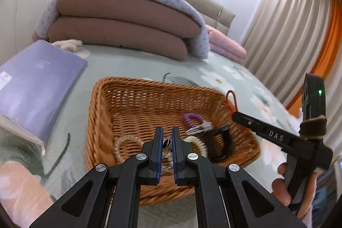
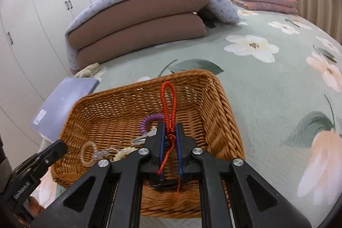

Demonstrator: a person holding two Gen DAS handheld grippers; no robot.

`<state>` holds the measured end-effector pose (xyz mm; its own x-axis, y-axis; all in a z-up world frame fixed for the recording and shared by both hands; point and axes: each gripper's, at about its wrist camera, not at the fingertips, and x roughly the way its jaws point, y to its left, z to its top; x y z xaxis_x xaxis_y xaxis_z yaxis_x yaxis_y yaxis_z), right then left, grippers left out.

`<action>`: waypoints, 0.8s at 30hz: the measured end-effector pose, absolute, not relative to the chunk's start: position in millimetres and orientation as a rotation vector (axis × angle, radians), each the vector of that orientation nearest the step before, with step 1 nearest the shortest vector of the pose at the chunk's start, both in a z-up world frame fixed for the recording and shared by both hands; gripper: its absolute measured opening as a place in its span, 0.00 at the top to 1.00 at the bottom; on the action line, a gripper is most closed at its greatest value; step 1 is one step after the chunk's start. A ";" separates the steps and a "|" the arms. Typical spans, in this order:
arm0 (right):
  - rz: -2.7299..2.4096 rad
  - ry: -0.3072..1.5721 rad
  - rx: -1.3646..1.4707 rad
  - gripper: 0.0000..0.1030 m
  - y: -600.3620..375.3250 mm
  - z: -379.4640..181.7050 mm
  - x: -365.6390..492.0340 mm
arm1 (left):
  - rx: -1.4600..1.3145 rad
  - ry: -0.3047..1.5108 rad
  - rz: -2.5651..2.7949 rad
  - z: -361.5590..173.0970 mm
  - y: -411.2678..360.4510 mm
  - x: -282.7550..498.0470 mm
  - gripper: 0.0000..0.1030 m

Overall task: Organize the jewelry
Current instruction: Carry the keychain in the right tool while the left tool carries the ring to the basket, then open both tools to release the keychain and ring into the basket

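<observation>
Resting on floral bedspread [image 2: 267, 78], wicker basket [image 2: 224, 121], right gripper [image 2: 170, 134] pinching red cord [image 2: 167, 104], left gripper [image 1: 167, 142] pinching small trinket [image 1: 167, 143]

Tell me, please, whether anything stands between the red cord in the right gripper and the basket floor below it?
Nothing visible does. The red cord is pinched in the right gripper over the open basket; the purple coil and clear bracelet lie off to the side.

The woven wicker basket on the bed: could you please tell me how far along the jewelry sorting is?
Several pieces already lie in the woven wicker basket: a purple coiled band, a clear beaded bracelet and a black strap. In hand: the right tongs pinch a red braided cord loop over the basket; the left tongs hold a small shiny piece. Both remain to be released.
</observation>
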<state>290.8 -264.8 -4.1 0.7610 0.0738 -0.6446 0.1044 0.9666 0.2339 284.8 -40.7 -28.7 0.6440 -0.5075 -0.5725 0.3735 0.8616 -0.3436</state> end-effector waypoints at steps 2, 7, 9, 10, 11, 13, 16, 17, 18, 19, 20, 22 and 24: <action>-0.021 0.705 0.264 0.89 -266.5 -6.8 291.9 | -0.188 0.705 -0.498 -30.4 -43.0 283.6 0.92; -0.002 0.694 0.256 0.88 -265.4 -10.5 293.3 | -0.183 0.717 -0.484 -36.2 -44.9 285.5 0.92; -0.006 0.689 0.261 0.86 -266.2 -12.5 292.7 | -0.181 0.722 -0.478 -38.2 -44.3 286.3 0.92; -0.010 0.687 0.261 0.83 -266.9 -12.7 292.2 | -0.180 0.723 -0.475 -38.7 -44.9 286.3 0.92; -0.011 0.688 0.263 0.81 -267.7 -13.1 292.0 | -0.180 0.724 -0.473 -39.1 -45.0 286.4 0.92; -0.010 0.686 0.275 0.62 -270.7 -14.2 290.5 | -0.179 0.727 -0.474 -40.2 -45.0 287.1 0.92; 0.001 0.671 0.310 0.58 -276.5 -13.1 285.3 | -0.181 0.741 -0.487 -43.5 -46.2 289.2 0.88; 0.002 0.664 0.315 0.58 -277.6 -11.1 282.6 | -0.187 0.755 -0.499 -45.7 -46.7 290.4 0.83; -0.003 0.655 0.316 0.58 -278.6 -8.0 279.0 | -0.195 0.771 -0.507 -48.3 -46.8 291.2 0.69; -0.007 0.647 0.316 0.58 -279.5 -5.3 275.8 | -0.197 0.767 -0.505 -48.8 -46.8 289.5 0.56; -0.007 0.634 0.320 0.58 -280.7 -1.3 270.6 | -0.196 0.756 -0.501 -47.9 -46.3 287.1 0.52; 0.007 0.611 0.328 0.58 -283.4 8.2 256.5 | -0.189 0.733 -0.499 -44.0 -45.6 279.3 0.47; 0.023 0.593 0.325 0.57 -284.9 16.4 240.1 | -0.194 0.712 -0.517 -37.9 -44.6 268.6 0.47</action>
